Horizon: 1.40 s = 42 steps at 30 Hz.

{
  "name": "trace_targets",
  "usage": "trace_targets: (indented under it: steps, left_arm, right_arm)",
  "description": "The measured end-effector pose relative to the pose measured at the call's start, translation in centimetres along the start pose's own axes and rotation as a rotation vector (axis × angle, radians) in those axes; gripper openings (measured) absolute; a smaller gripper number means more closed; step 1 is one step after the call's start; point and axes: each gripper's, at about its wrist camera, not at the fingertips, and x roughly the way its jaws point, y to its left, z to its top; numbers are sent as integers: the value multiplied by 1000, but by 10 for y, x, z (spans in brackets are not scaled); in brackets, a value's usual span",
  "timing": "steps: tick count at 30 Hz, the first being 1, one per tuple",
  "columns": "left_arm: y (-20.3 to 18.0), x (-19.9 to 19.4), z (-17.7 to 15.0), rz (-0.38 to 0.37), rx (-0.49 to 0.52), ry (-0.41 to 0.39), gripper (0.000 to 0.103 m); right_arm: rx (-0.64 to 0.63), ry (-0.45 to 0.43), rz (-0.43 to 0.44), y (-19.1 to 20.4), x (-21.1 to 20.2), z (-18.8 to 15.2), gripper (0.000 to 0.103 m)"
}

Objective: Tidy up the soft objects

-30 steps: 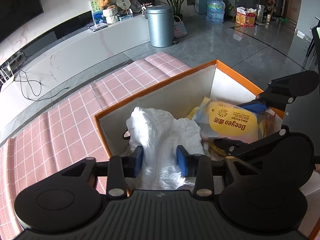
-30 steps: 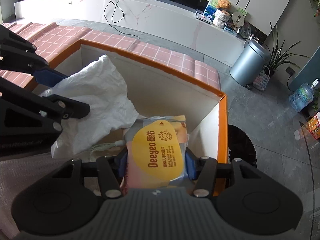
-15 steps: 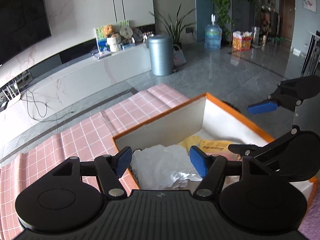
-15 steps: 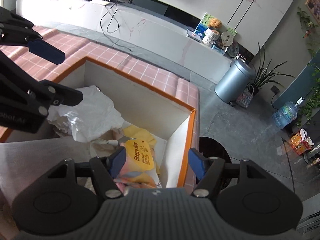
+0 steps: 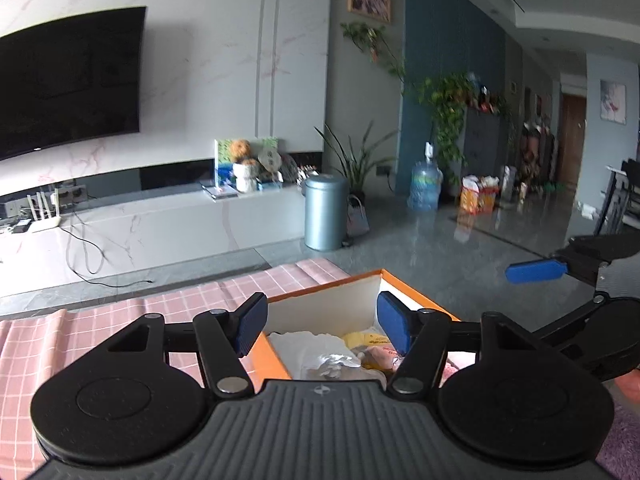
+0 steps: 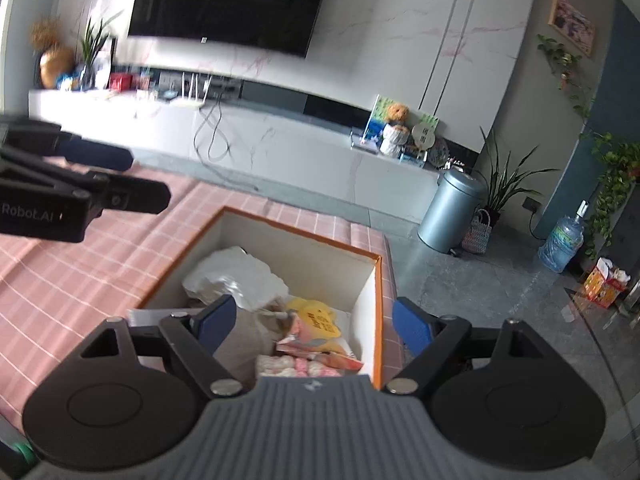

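Note:
An orange-rimmed box (image 5: 404, 280) (image 6: 300, 232) stands on a pink checked cloth. Inside it lie a crumpled white plastic bag (image 5: 308, 350) (image 6: 236, 276), a yellow wet-wipes pack (image 5: 368, 340) (image 6: 320, 320) and a pink-and-white soft item (image 6: 288, 366). My left gripper (image 5: 322, 312) hovers above the box's near-left part, jaws wide but closing slightly, nothing between them. My right gripper (image 6: 314, 316) hangs over the box's near end, its jaws opening and empty. Each gripper shows at the edge of the other view: the right one's fingers (image 5: 536, 270), the left one's fingers (image 6: 100, 176).
The pink checked cloth (image 5: 100, 320) (image 6: 80, 280) stretches left of the box. Beyond the table edge are grey floor, a grey bin (image 5: 325, 212) (image 6: 452, 208), a low white TV bench (image 5: 160, 224), a plant and a water bottle (image 6: 560, 240).
Both grippers let go of the white bag and the wipes pack, opened, rose and drew back from the box. Bag and pack now lie inside it.

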Motion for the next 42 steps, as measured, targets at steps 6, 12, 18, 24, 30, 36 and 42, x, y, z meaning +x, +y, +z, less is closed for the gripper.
trace_targets:
  steps: [6,12,18,24,30,36,42]
  left_arm:
    - [2,-45,-18,115,0,-109,79]
    - [-3,-70,-36,254,-56,-147,90]
    - [-11,-79,-45,301,-76,-145,91]
    - [-18,-77,-63,273,-119,-106,103]
    - [-25,-51,-86,315,-63,50,103]
    - [-21,-40,-100,322,-86,123,103]
    - [-19,-43,-112,330,-103,156,103]
  right_arm:
    - [134,-101,-50,21,-40,-17,88]
    - [205,-166,-106,50,-68,-30,90]
    - [215,-185,-146,77,-82,-55,100]
    - [202,-155,-194,83,-81,-82,100]
    - [233,-93,-202,76,-65,-96,100]
    - [246,-24,-180,75,-44,-101,100]
    - [244,-6,-164,77,-39,-104,100]
